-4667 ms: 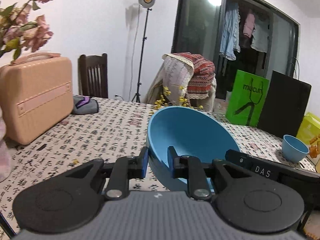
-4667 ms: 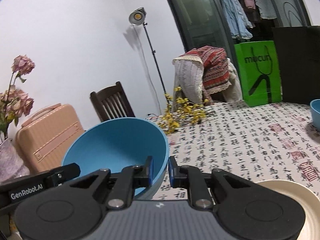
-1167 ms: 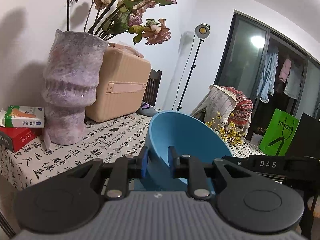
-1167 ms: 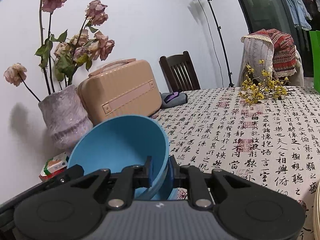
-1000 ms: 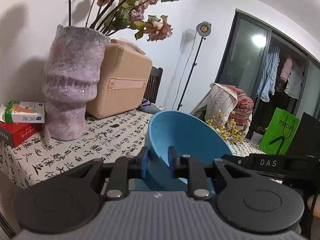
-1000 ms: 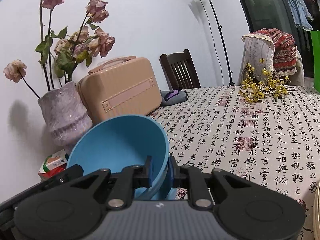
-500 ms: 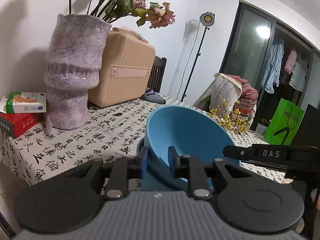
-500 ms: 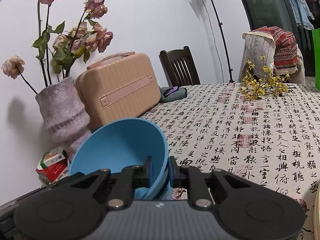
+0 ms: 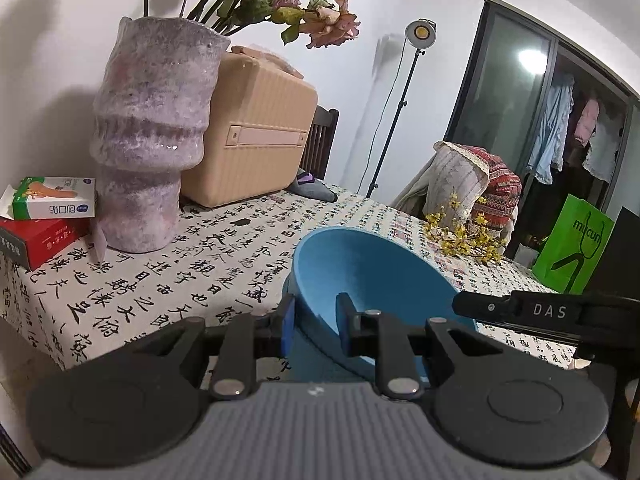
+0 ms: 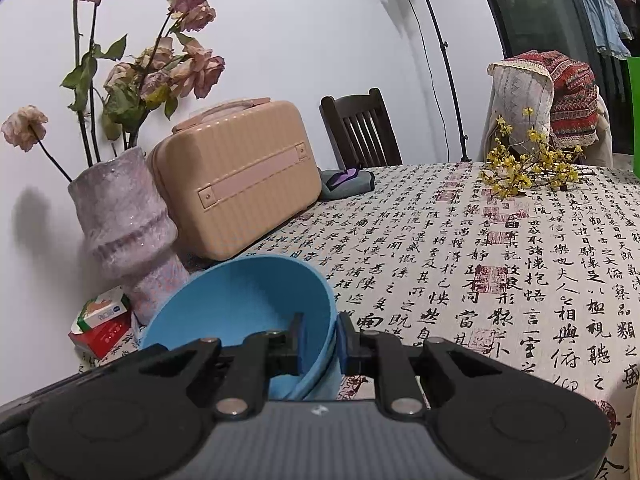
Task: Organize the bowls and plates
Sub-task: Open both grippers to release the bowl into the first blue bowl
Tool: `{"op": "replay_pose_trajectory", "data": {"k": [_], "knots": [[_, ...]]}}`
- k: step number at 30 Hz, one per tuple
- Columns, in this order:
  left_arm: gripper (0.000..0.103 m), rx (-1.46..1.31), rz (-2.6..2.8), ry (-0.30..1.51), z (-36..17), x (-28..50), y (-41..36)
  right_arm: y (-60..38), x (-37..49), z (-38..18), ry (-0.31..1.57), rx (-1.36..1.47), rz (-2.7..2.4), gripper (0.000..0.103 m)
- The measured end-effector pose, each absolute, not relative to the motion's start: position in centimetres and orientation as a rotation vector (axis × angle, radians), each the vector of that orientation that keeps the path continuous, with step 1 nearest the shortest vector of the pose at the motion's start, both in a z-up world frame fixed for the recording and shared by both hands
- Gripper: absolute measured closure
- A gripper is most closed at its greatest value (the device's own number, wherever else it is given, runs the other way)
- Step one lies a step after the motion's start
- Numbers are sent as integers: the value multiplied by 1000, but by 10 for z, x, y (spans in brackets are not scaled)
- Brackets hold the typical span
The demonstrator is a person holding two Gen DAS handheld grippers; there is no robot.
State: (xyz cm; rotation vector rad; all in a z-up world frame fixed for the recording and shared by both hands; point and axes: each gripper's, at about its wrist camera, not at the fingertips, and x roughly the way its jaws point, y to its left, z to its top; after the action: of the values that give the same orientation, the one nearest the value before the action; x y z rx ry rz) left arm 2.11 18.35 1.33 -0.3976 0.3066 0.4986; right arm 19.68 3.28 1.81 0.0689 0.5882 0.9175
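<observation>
A large blue bowl (image 9: 372, 272) (image 10: 240, 300) sits tilted near the table's front left corner. My left gripper (image 9: 314, 316) is shut on its left rim, one finger inside and one outside. On the opposite rim my right gripper (image 10: 320, 336) is shut too; its black body shows in the left wrist view as the bar marked DAS (image 9: 540, 312). Under the held bowl a second blue bowl (image 9: 316, 368) (image 10: 330, 376) shows, and the held one appears to rest inside it.
A mottled purple vase (image 9: 148, 140) with dried roses, a tan suitcase (image 9: 256, 136) and stacked small boxes (image 9: 44, 216) stand close on the left by the table edge. Yellow flower sprigs (image 9: 460, 236) and a green bag (image 9: 572, 252) lie farther back. A cream plate's rim (image 10: 634, 440) shows at right.
Since the oldest frames both grippers carried the bowl across the table to the corner by the vase. Over the last second it came slightly lower, with both grips unchanged.
</observation>
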Motion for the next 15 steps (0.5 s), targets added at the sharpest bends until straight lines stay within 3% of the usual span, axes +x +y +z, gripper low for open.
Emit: {"op": "replay_pose_trajectory", "data": {"k": [8,15], "knots": [[80,-405,497,302,13,21,184,32,198,17,585,79,920,87],[70,-412,514,282,15,17,187,31,197,18,573,93,921,86]]}}
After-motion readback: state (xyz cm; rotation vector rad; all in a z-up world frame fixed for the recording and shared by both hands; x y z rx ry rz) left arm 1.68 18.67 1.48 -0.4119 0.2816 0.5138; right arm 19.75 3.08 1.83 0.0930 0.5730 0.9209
